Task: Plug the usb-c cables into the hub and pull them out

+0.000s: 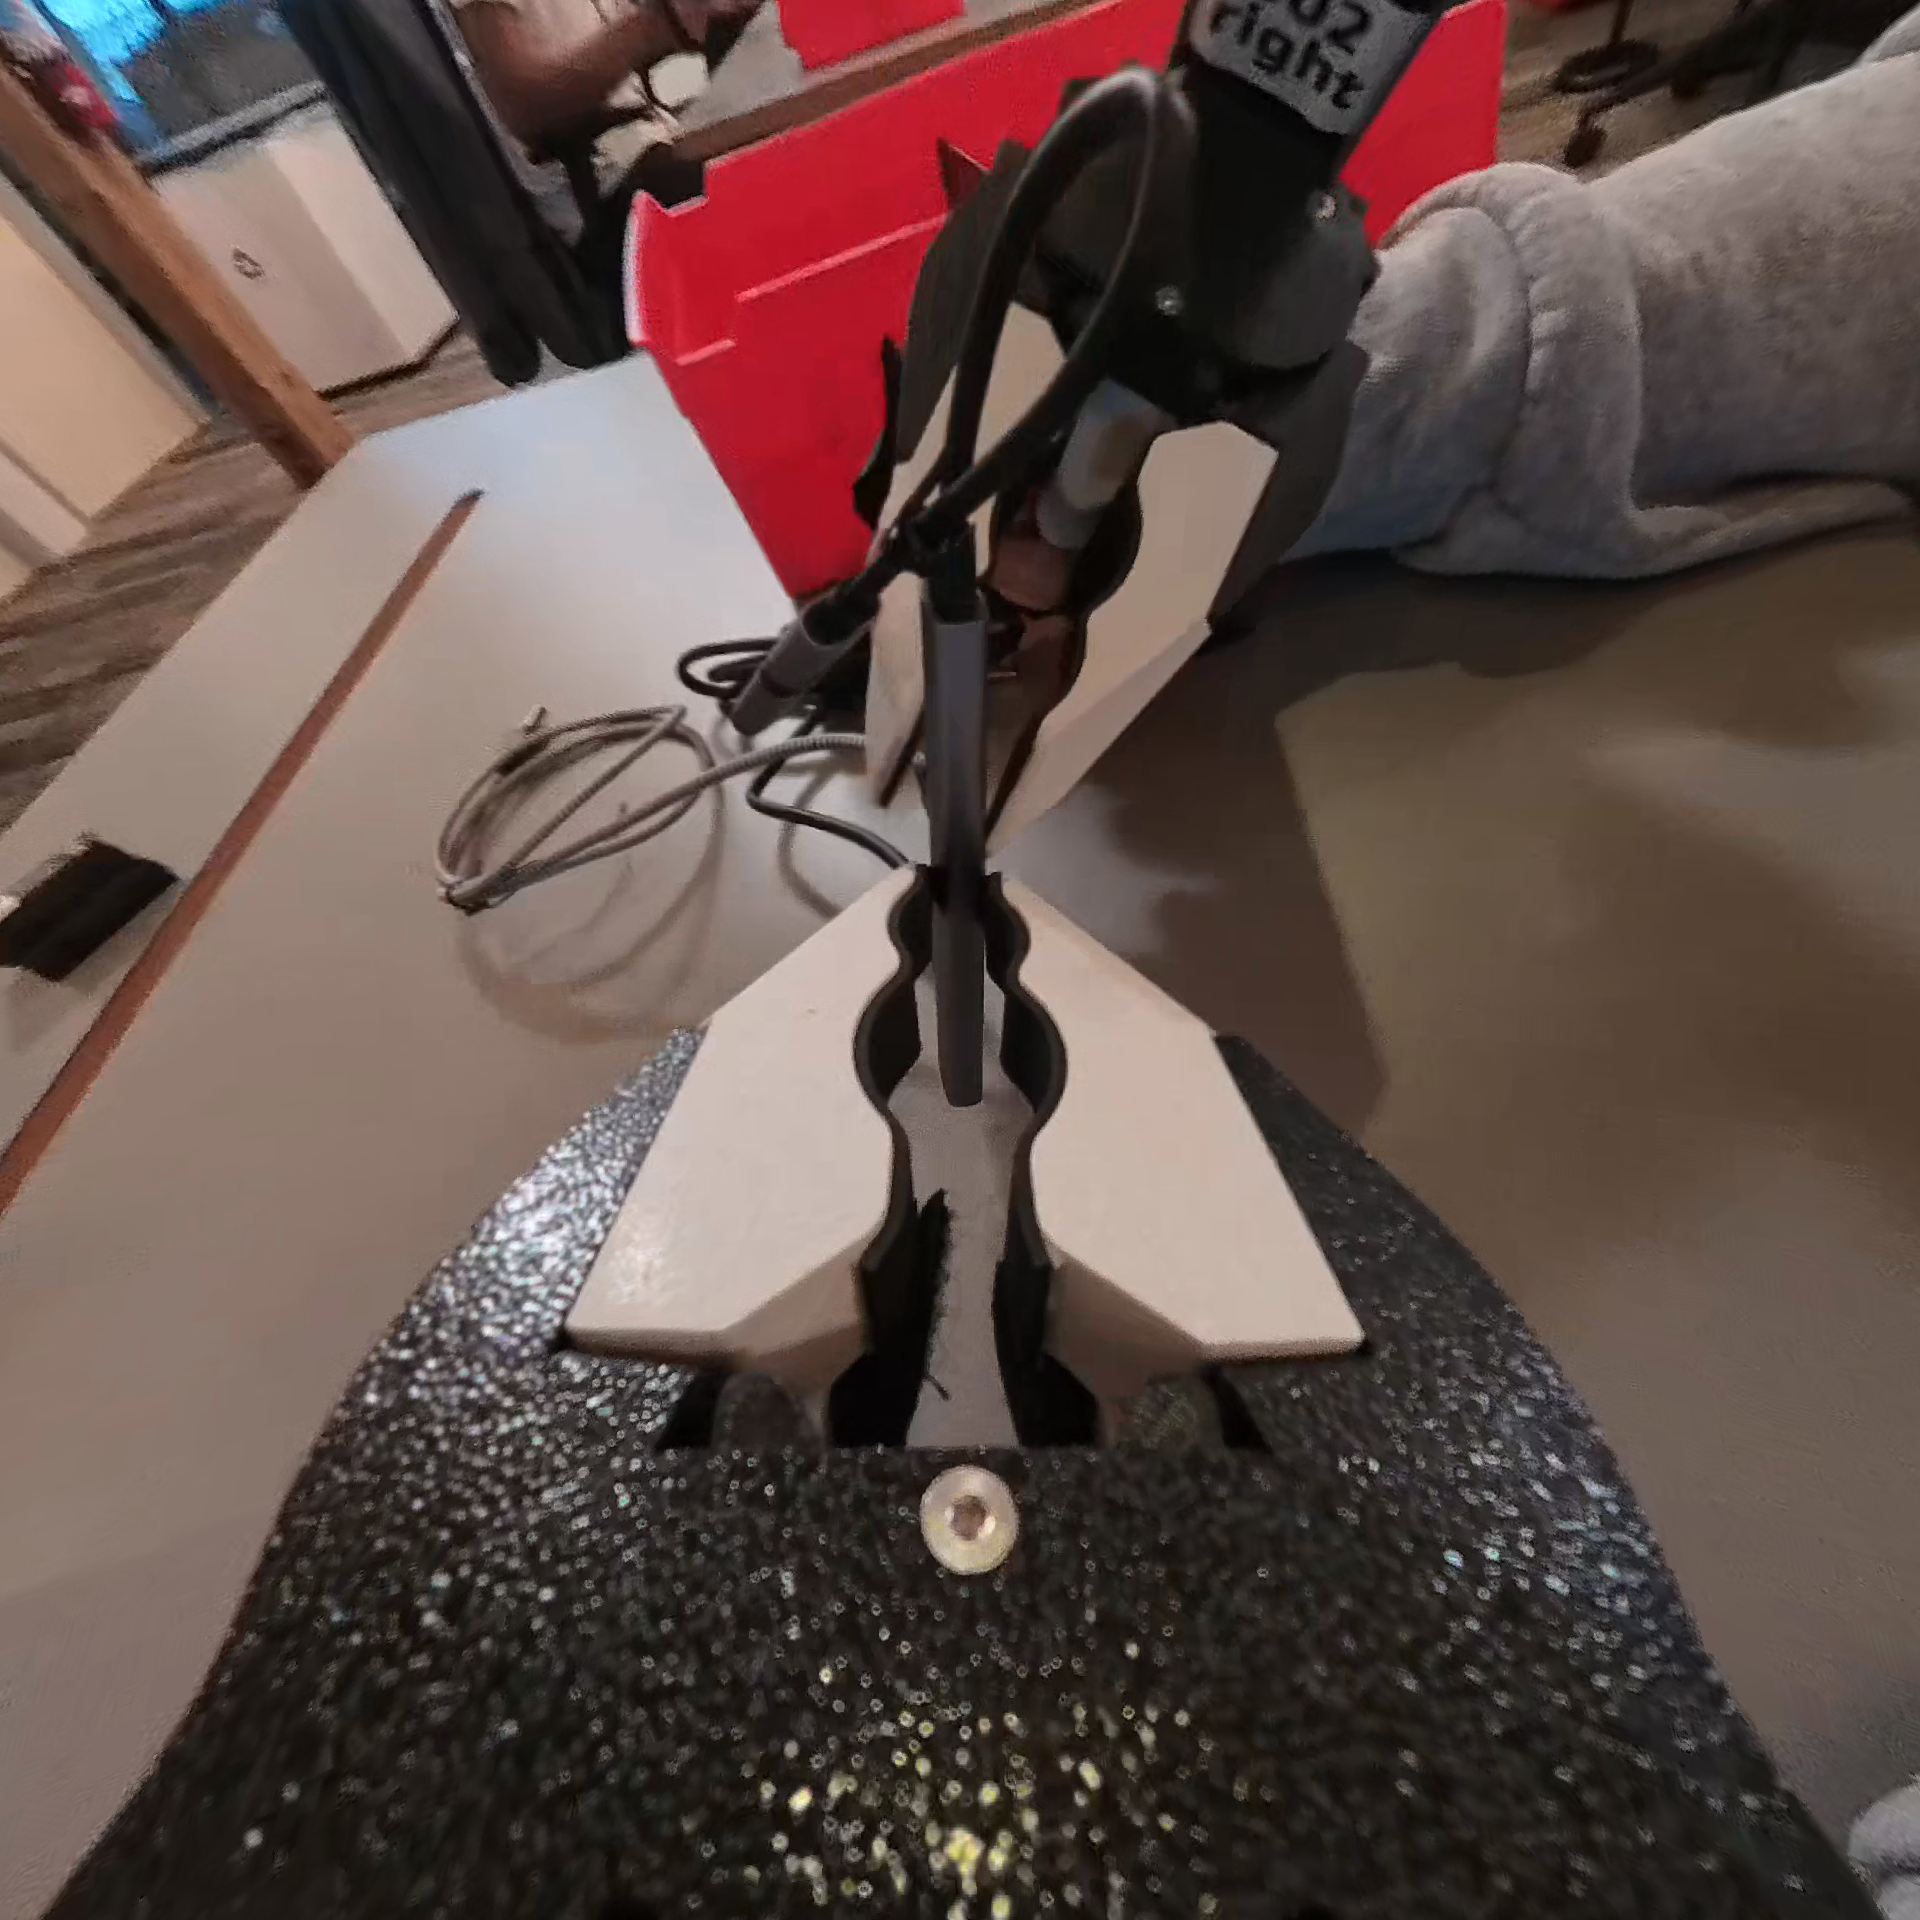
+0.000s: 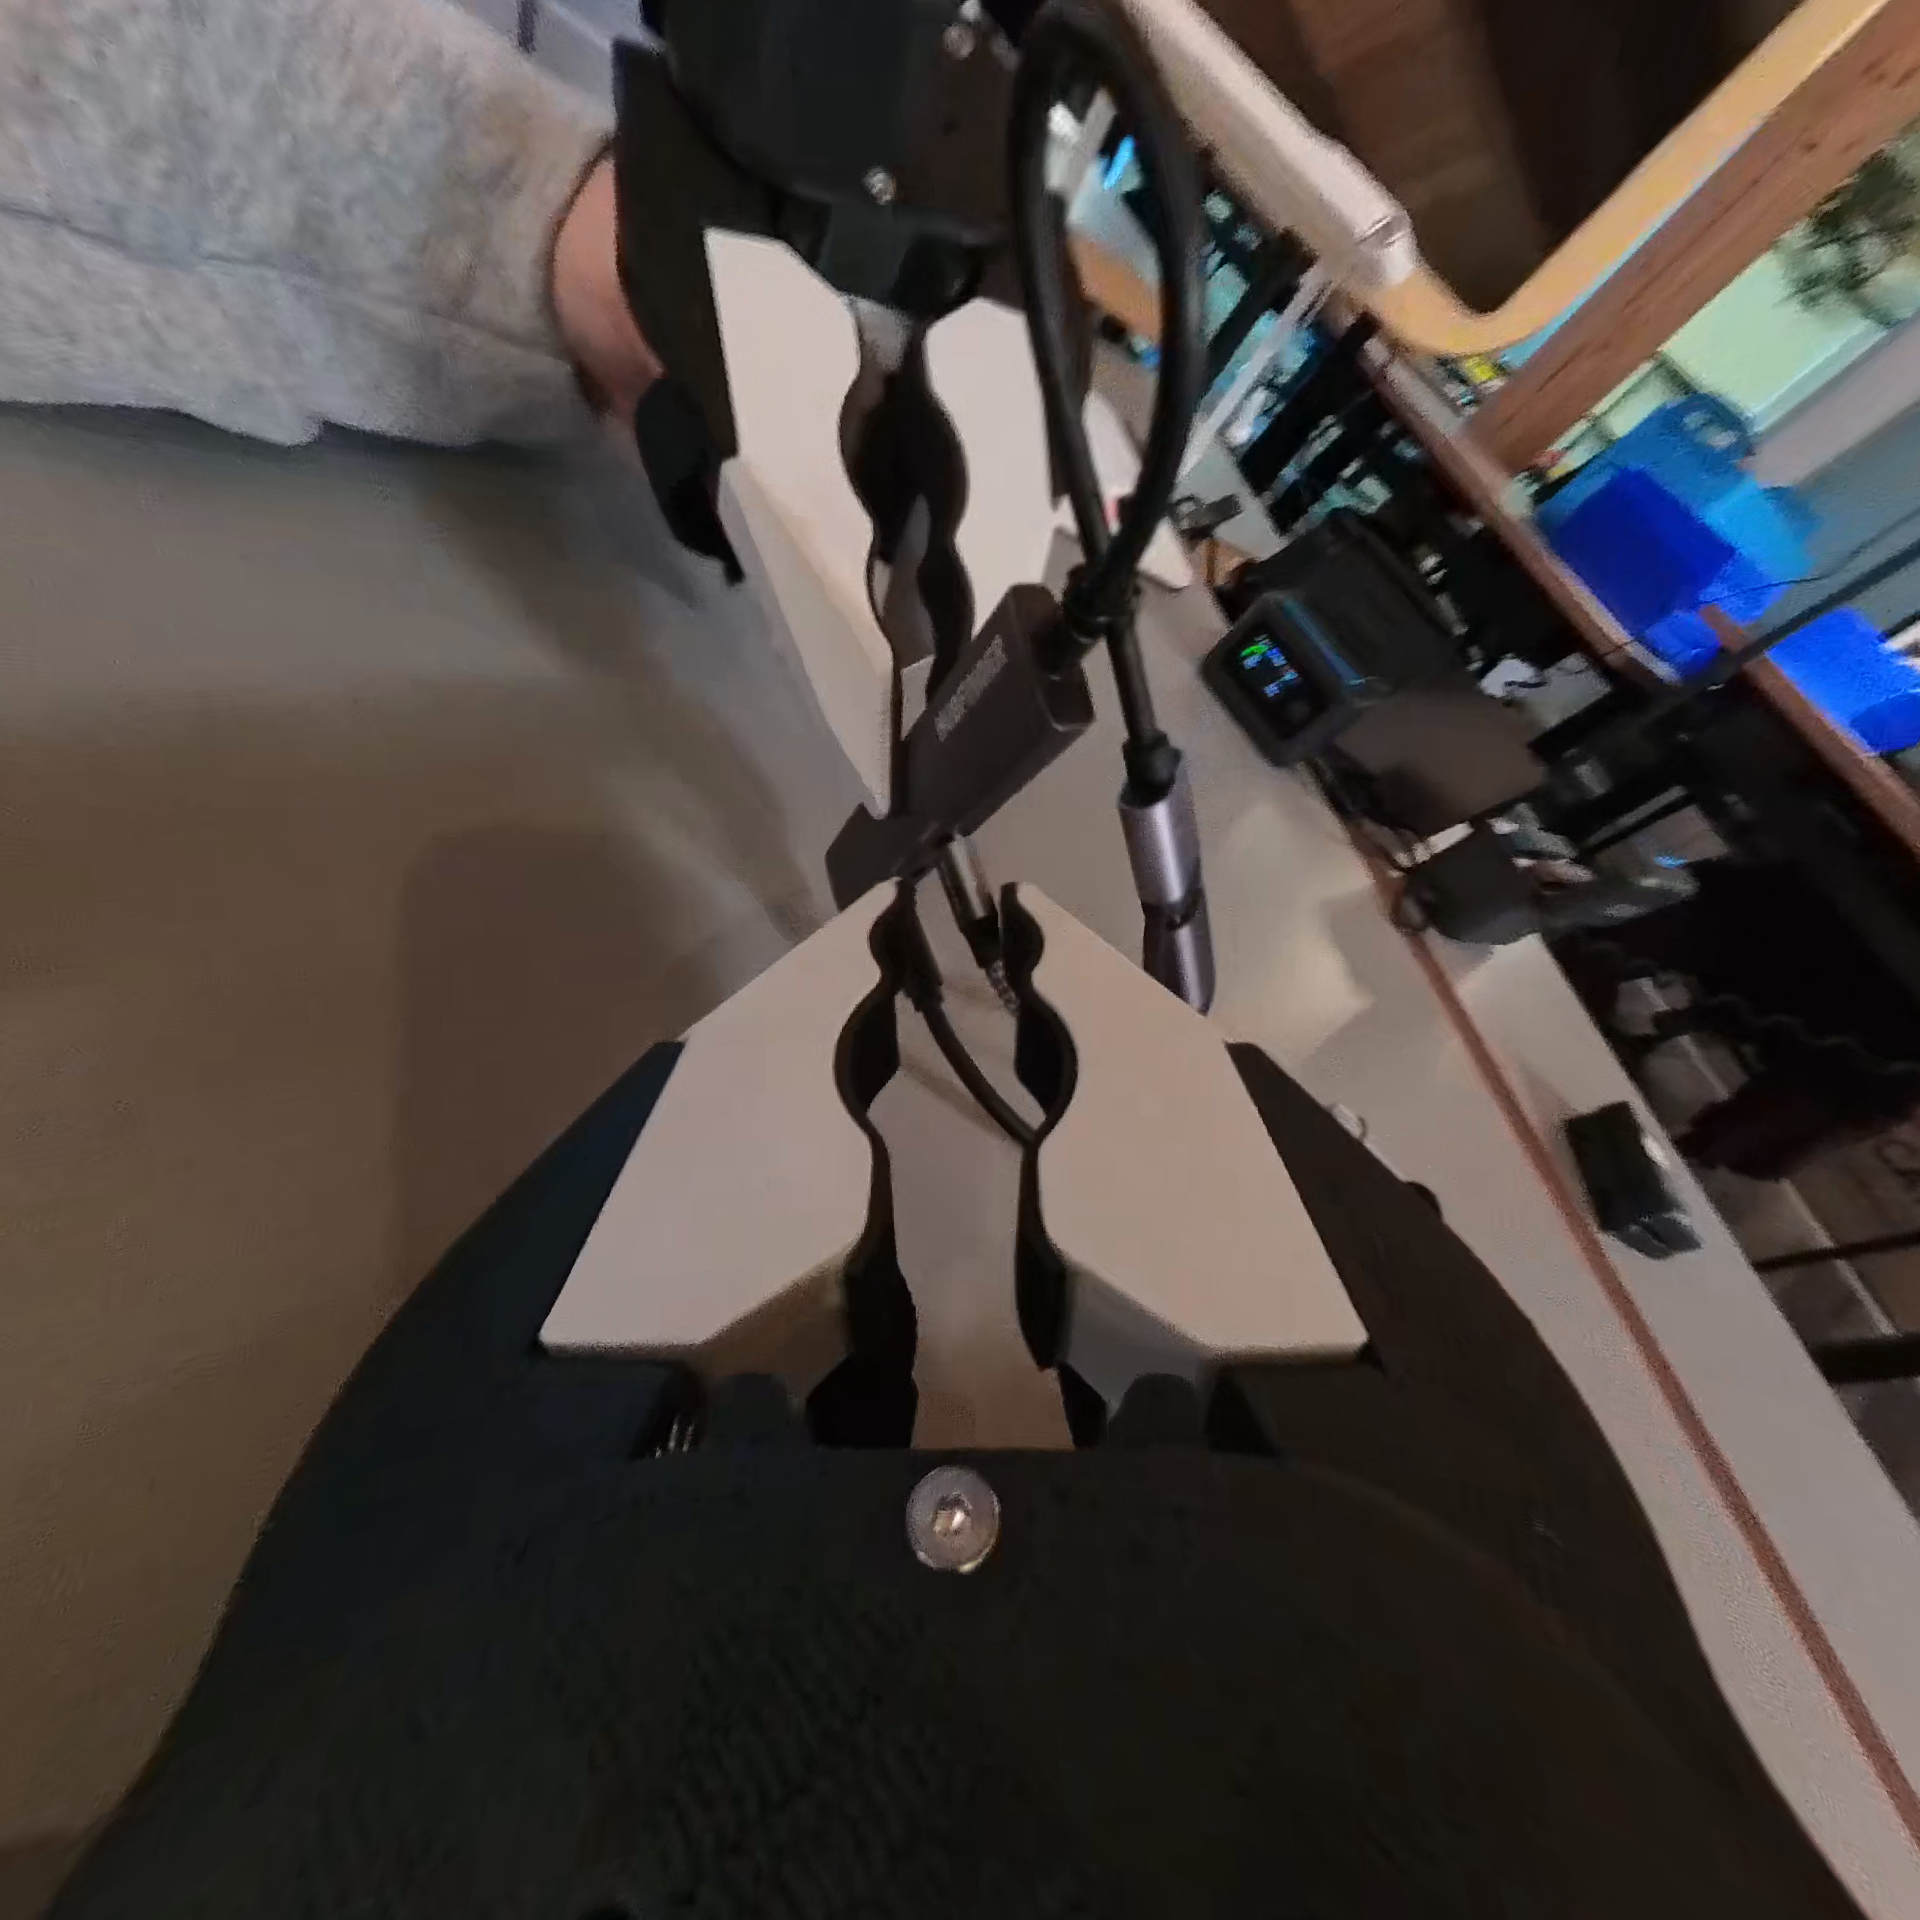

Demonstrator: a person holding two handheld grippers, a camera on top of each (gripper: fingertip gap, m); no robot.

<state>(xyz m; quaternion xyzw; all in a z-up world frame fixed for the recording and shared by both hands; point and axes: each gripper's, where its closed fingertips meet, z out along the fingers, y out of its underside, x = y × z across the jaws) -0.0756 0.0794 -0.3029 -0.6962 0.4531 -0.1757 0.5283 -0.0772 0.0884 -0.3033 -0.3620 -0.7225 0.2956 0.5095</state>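
Observation:
My left gripper [image 1: 956,883] is shut on a slim dark grey hub [image 1: 956,987], held on edge above the grey table [image 1: 1455,987]. In the right wrist view the hub [image 2: 997,707] sits in front of my right gripper [image 2: 954,904], with the left gripper [image 2: 914,665] reaching down from above. My right gripper is shut on the plug of a black usb-c cable [image 2: 971,925], right at the hub's end. The hub's own black tail cable [image 2: 1101,364] loops up and its silver connector [image 2: 1174,894] hangs free. A grey braided cable [image 1: 582,800] lies coiled on the table.
A red bin [image 1: 790,343] stands behind the grippers. A person's grey sleeve [image 1: 1610,364] rests on the table at right. A small black device with a lit screen [image 2: 1278,675] and other gear sit past the table's edge [image 2: 1558,1247]. A small black block [image 1: 73,914] lies at left. Both grippers' tips are close together, under 4 cm apart.

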